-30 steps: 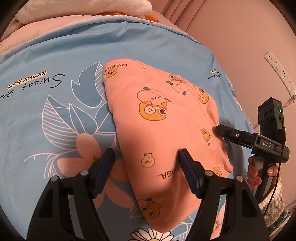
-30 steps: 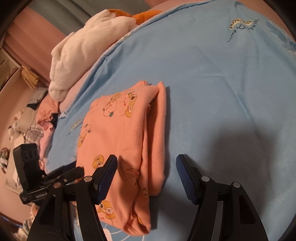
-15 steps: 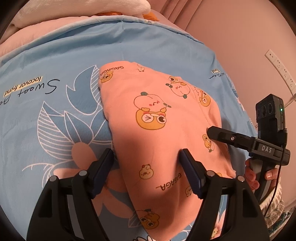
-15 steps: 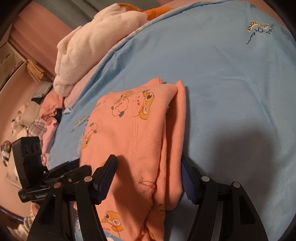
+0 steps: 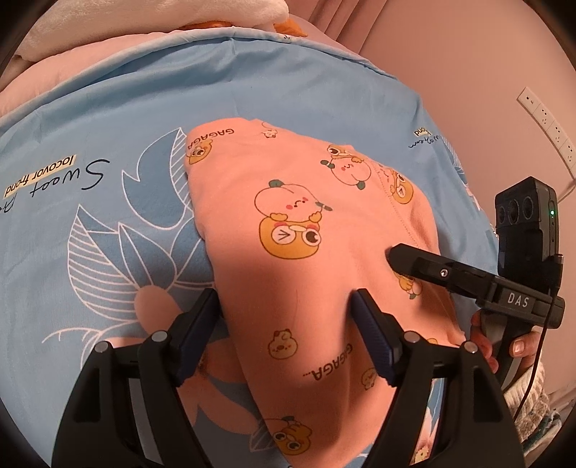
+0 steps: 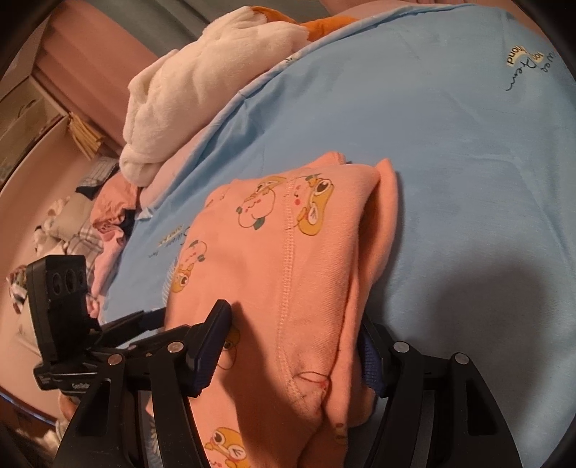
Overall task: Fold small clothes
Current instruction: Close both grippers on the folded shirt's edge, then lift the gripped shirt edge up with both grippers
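Note:
A folded pink garment (image 5: 309, 273) with cartoon prints lies on the blue bedsheet (image 5: 108, 151). My left gripper (image 5: 288, 324) is open, its jaws straddling the garment's near left edge. My right gripper (image 6: 291, 345) is open, its jaws on either side of the garment's (image 6: 288, 252) thick folded edge. The right gripper also shows in the left wrist view (image 5: 396, 255), its tip resting over the garment's right side. The left gripper shows in the right wrist view (image 6: 144, 320) at the garment's far edge.
A white fluffy blanket (image 6: 201, 86) and an orange item (image 6: 324, 25) lie at the head of the bed. A pile of clothes (image 6: 86, 230) sits beyond the sheet's edge. A wall with a power strip (image 5: 547, 122) is to the right.
Both grippers have moved in over the garment. The right gripper's jaws now straddle the folded edge; the left gripper has slid further along its side.

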Motion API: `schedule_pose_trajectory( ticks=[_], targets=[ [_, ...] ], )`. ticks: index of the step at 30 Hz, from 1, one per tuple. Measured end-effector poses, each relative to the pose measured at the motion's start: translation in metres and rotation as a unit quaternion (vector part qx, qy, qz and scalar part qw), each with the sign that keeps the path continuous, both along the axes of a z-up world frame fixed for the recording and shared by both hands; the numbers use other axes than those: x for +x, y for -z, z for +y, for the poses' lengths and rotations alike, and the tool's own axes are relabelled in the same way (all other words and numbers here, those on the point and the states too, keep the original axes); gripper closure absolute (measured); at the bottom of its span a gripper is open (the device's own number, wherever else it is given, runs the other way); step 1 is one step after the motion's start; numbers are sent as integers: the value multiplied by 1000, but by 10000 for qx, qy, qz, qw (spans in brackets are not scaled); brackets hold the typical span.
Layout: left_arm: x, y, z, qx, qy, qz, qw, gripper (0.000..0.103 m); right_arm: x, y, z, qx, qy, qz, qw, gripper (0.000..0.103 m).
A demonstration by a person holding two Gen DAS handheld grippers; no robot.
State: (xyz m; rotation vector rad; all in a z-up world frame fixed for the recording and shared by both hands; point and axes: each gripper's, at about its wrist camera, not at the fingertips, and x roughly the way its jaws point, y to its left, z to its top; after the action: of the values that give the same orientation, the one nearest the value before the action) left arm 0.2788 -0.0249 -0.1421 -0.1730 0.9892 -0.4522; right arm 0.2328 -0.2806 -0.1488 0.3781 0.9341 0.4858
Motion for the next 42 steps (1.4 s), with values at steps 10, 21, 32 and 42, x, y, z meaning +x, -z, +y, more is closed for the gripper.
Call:
schedule_pose_trajectory(
  ticks=[10, 21, 32, 42],
  targets=[
    [2, 2, -5, 32, -11, -60, 10000, 26, 3, 0, 9, -22, -61, -192, 9998, 36],
    [8, -1, -15, 153, -7, -54, 9999, 26, 3, 1, 10, -145, -16, -271, 9995, 41],
    [6, -2, -17, 204, -76, -130, 9997, 35, 2, -1, 10, -224, 63, -349, 9991, 55],
    [5, -4, -18, 378, -107, -260, 9989, 50, -3, -6, 16, -524, 112, -516, 9972, 63]
  ],
)
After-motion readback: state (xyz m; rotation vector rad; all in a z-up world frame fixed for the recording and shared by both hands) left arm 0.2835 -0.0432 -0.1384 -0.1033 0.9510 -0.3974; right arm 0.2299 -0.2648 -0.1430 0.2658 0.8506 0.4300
